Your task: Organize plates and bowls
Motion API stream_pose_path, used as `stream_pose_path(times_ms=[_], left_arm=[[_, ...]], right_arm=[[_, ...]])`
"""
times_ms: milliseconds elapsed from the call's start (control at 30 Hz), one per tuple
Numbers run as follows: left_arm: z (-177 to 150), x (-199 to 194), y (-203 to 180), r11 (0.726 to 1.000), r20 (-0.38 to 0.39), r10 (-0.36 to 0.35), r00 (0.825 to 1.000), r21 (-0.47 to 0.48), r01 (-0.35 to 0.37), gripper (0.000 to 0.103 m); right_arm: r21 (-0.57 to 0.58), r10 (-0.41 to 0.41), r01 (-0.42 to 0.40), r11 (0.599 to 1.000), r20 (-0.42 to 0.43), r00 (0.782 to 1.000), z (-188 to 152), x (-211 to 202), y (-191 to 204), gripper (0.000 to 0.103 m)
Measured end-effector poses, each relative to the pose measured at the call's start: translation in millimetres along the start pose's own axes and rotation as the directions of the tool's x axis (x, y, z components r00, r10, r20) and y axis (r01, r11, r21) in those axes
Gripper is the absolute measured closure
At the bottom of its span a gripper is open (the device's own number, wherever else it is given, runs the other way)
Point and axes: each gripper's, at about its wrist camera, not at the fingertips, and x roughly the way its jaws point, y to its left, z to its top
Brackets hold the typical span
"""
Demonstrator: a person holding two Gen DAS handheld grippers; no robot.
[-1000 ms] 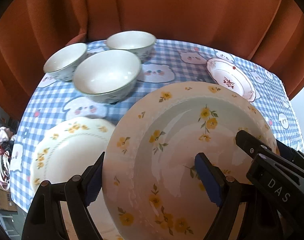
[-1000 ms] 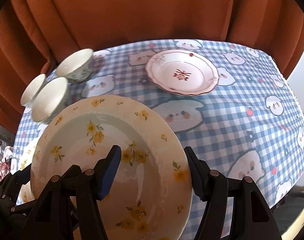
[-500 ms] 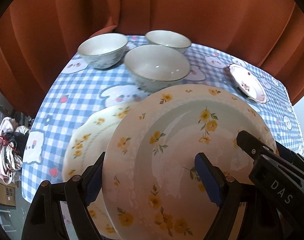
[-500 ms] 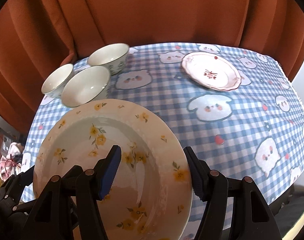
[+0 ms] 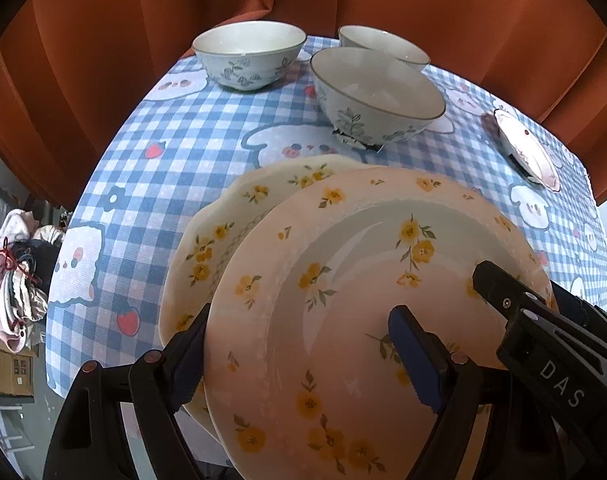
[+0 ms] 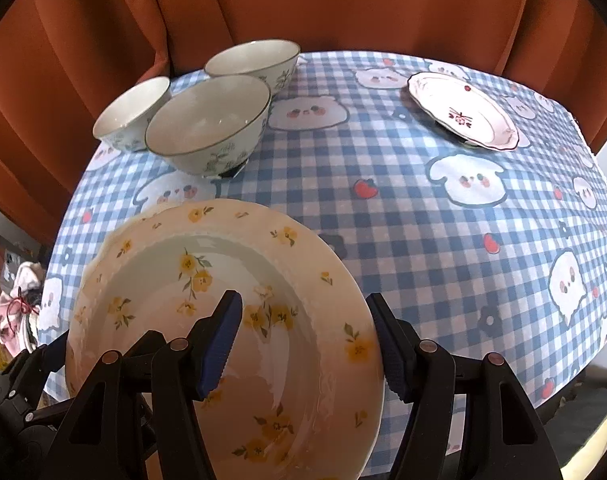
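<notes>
- Over the second flowered plate (image 5: 207,248), left wrist view: left gripper (image 5: 303,356) clamps the yellow-flower plate (image 5: 363,280) by its left rim; three bowls (image 5: 377,96) stand beyond.
- Right of that plate, right wrist view: right gripper (image 6: 309,342) pinches its right rim (image 6: 359,350); red-patterned plate (image 6: 463,110) lies well apart.

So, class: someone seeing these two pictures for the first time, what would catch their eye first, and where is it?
The big yellow-flowered plate fills the foreground, gripped at its rim by the left gripper and the right gripper, over a matching plate on the table. Beyond it, three white bowls cluster at the far left of the blue checked tablecloth, with a red-patterned plate far right.
</notes>
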Motion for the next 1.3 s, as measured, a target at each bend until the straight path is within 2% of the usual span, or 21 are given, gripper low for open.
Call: stream_pose_path(times_ms=[400, 967, 1067, 1133, 1167, 1200, 1300], left_arm=[[-3, 21, 4, 1.0, -0.045, -0.003, 0.999, -0.008, 0.003, 0.019], [-1, 26, -1, 0.998, -0.02, 0.063, 0.998, -0.002, -0.063, 0.016], [-1, 26, 0, 0.998, -0.019, 0.065, 0.998, 0.001, -0.065, 0.016], [-1, 26, -1, 0.997, -0.015, 0.075, 0.997, 0.016, -0.075, 0.015], [-2, 26, -2, 0.996, -0.007, 0.088, 0.996, 0.032, -0.087, 0.014], [-2, 26, -4, 0.993, 0.005, 0.101, 0.995, 0.053, -0.102, 0.014], [-1, 26, -4, 0.992, 0.006, 0.112, 0.994, 0.063, -0.112, 0.014]], right_arm=[[-0.036, -0.041, 0.039, 0.999, -0.057, 0.998, 1, 19, 9, 0.035], [-0.075, -0.057, 0.051, 0.996, -0.071, 0.996, 7, 31, 12, 0.036], [-0.086, -0.07, 0.066, 0.994, -0.053, 0.996, 6, 25, 11, 0.036], [-0.084, -0.072, 0.068, 0.994, -0.043, 0.996, 4, 19, 8, 0.042], [-0.086, -0.076, 0.072, 0.994, -0.042, 0.996, 4, 17, 6, 0.048], [-0.091, -0.084, 0.08, 0.993, -0.044, 0.995, 3, 16, 5, 0.059], [-0.109, -0.068, 0.062, 0.992, -0.045, 0.997, -1, 12, 4, 0.064]])
